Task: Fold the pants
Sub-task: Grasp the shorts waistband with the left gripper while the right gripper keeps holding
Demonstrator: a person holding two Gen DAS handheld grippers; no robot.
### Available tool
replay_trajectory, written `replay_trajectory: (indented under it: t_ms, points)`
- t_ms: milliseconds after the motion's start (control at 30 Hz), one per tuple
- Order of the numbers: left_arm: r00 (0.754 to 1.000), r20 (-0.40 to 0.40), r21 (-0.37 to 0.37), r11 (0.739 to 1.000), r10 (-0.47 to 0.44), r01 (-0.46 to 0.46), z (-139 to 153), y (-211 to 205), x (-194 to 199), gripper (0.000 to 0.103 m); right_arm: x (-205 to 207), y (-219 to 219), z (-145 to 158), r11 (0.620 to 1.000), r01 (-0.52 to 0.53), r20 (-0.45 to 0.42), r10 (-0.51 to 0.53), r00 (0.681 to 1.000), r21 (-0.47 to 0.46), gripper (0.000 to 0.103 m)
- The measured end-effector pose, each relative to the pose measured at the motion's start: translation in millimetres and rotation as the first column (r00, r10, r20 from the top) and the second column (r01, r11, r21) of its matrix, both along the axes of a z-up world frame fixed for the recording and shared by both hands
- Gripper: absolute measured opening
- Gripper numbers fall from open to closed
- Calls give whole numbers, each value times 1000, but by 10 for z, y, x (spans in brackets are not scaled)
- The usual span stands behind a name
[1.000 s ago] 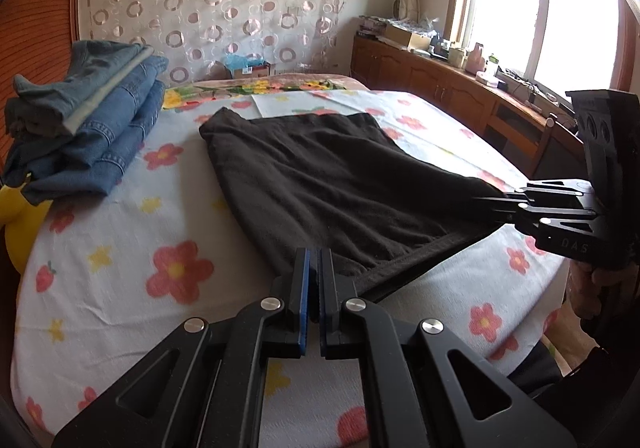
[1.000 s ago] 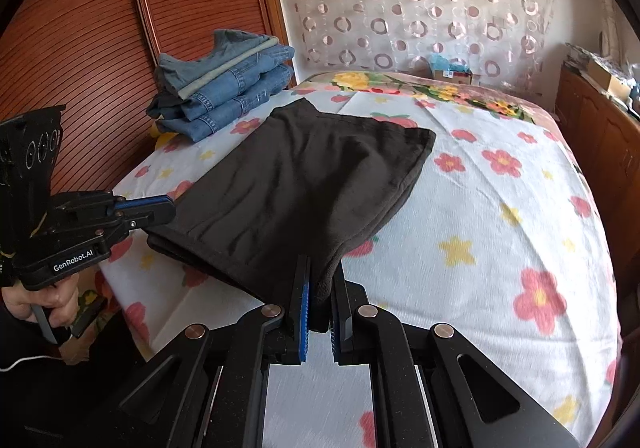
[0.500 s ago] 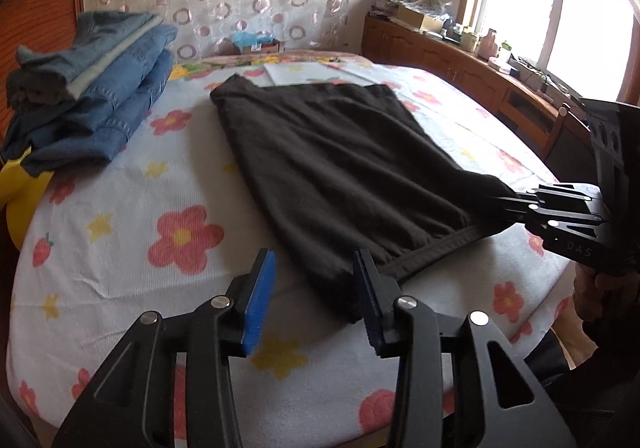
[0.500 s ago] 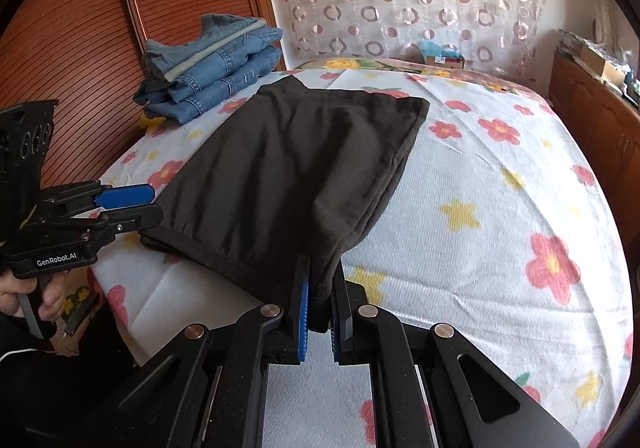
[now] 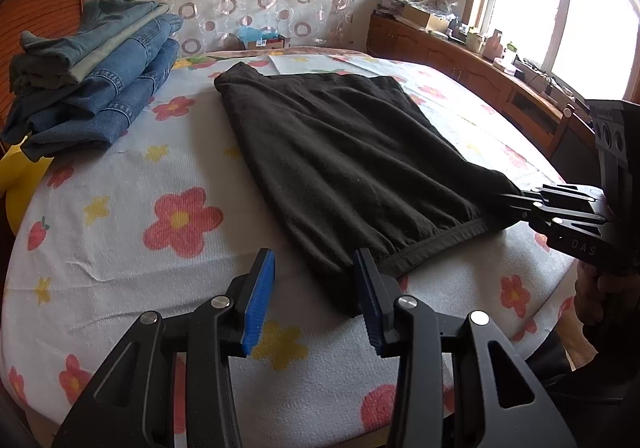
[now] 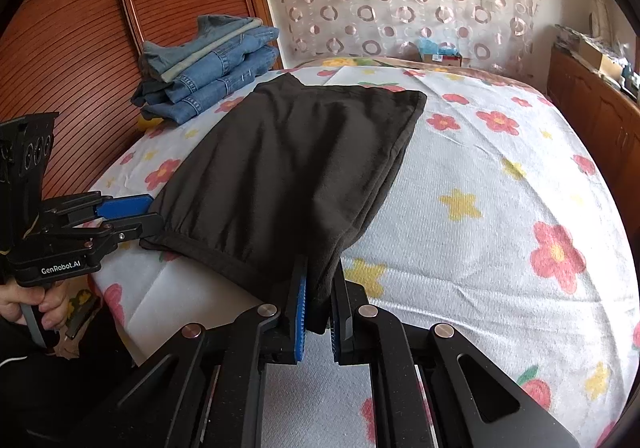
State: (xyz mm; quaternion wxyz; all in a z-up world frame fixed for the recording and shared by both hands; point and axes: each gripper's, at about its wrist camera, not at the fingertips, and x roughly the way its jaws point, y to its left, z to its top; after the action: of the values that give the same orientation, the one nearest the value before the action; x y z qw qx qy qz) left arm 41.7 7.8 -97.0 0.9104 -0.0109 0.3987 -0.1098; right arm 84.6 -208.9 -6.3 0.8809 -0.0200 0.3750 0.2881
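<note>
A: Left hand-held gripper [image 5: 314,298]: jaws have come apart since a second ago and now stand partly open. The pants [image 5: 340,163] corner lies against its right pad, unclamped, no longer pinched.

B: Right hand-held gripper [image 6: 318,306]?

A: Clamped on the other near corner, as before; cloth is bunched between its pads.

B: Where do the pants sit?

A: Folded, flat on the bed [image 5: 120,215], stretching ahead of both grippers, waistband edge nearest. Jeans [image 5: 92,75] are stacked far left.

B: Meaning?

A: Probably this fold is laid down; the right release remains, then likely another fold.
</note>
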Motion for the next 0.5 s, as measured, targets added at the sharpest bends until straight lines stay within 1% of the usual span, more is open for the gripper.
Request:
replay_trajectory:
  t_ms: [133, 233, 467, 500]
  points:
    - [1000, -18, -46, 999, -3, 2, -3, 42, 13, 42, 3, -6, -1, 1000, 3, -2, -3, 1000, 4, 8]
    - [1000, -22, -67, 998, -16, 15, 3, 24, 5, 42, 2, -8, -5, 1000, 2, -2, -2, 1000, 4, 8]
    - [999, -28, -96, 995, -41, 38, -3, -30, -10, 41, 2, -15, 0, 1000, 1, -5, -1, 1000, 9, 8]
    - [999, -28, -98, 994, -43, 40, -3, -34, -13, 39, 1, -17, -4, 1000, 1, -6, -1, 1000, 11, 8]
